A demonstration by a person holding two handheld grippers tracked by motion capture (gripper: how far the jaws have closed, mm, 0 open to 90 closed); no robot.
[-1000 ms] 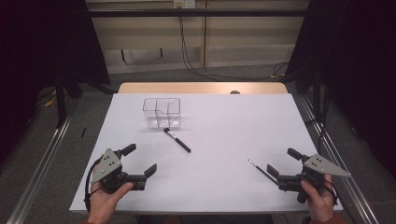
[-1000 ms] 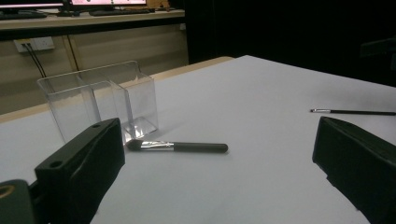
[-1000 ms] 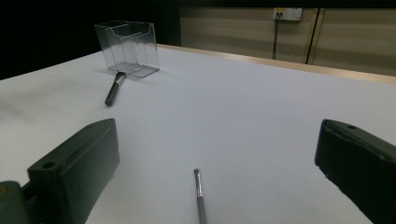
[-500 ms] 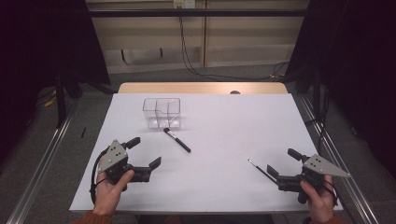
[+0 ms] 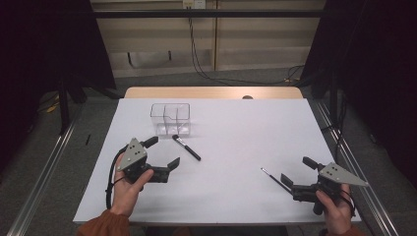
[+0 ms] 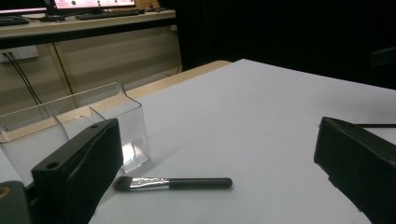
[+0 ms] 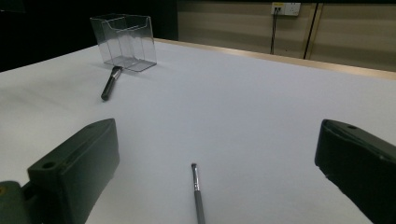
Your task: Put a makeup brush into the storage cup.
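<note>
Fingers [image 6: 77, 179] of your left gripper [image 5: 160, 158] are spread wide and empty, framing the black makeup brush [image 5: 187, 148] at centre frame, just below the clear organizer [image 5: 170, 118] on the desk [image 5: 236, 128]; your right gripper [image 5: 299, 173] is equally released, lined up on the thin brush [image 5: 274, 179] at lower right

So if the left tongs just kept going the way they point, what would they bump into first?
Probably the thick black brush lying on the white table, straight ahead of the open left tongs; the clear box sits off to one side.
</note>
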